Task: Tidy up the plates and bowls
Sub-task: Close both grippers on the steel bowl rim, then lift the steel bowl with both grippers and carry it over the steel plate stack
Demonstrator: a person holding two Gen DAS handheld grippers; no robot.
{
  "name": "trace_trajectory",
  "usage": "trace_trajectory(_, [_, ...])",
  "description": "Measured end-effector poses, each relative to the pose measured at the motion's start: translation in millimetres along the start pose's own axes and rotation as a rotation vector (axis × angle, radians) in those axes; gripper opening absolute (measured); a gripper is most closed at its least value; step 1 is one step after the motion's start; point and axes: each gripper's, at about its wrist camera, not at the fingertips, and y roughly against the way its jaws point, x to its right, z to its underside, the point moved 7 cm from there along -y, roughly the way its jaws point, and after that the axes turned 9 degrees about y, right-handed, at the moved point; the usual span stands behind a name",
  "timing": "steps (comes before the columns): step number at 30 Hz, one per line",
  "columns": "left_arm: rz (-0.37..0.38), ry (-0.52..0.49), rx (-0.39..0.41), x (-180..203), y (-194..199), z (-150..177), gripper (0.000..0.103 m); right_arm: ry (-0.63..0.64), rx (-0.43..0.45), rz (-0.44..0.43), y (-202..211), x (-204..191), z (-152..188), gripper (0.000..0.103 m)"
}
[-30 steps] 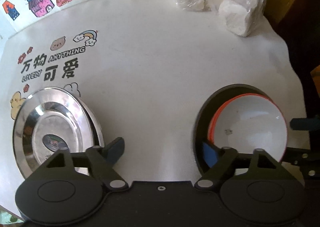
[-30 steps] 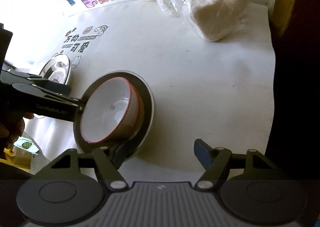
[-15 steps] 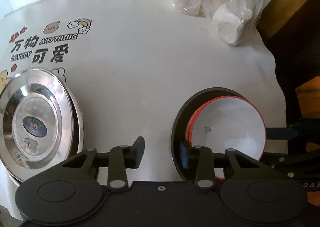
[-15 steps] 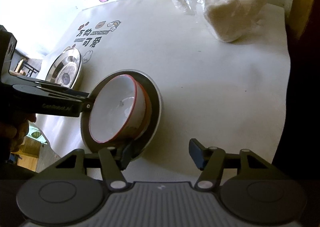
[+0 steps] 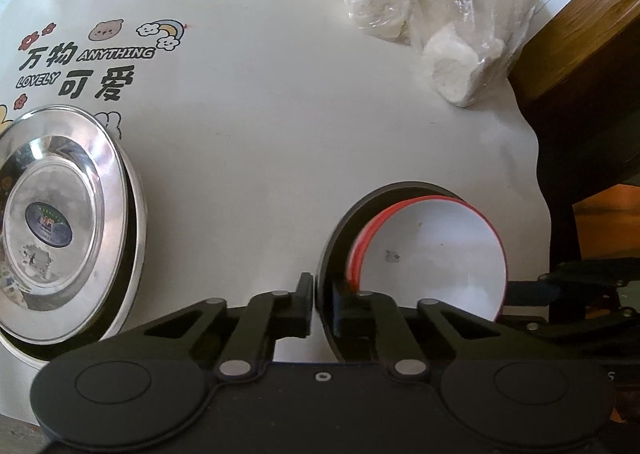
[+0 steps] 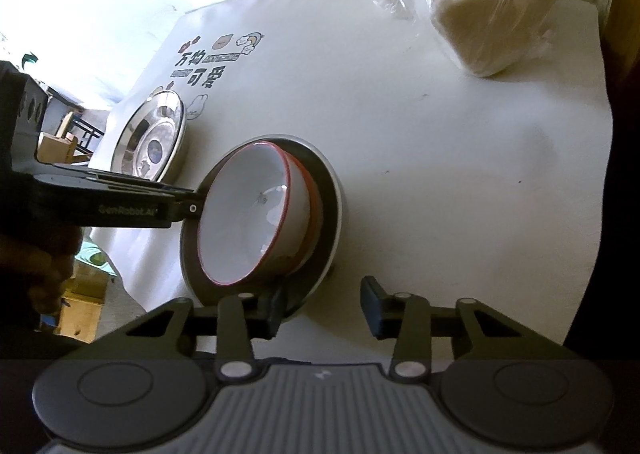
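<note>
Left gripper, lower centre of its view, pinches the dark plate's thin rim, jaws just closed. Centre-right, the red-rimmed bowl sits tilted in that plate; probably stiff, glossy, slippery, breakable. Right gripper, jaws narrowing but apart, straddles the plate's near rim.

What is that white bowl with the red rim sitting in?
The white bowl sits tilted inside a dark plate on the table. The bowl hides most of the plate's inside, so anything beneath it cannot be seen.
</note>
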Motion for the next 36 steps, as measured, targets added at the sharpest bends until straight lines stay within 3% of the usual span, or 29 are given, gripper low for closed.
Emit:
trace_trajectory(5, [0.003, 0.017, 0.004, -1.7, 1.3, -0.8, 0.007, 0.005, 0.001, -0.034, -1.3, -2.7, -1.4, 0.029])
trace_trajectory(23, [-0.002, 0.023, 0.012, 1.7, 5.4, 2.3, 0.006, -0.001, 0.008, -0.014, 1.4, 0.3, -1.2, 0.025])
trace_trajectory(36, [0.008, 0.081, 0.043, -3.4, 21.5, -7.6, 0.006, -0.044, 0.051, -0.040, 13.9, 4.9, -3.7, 0.025])
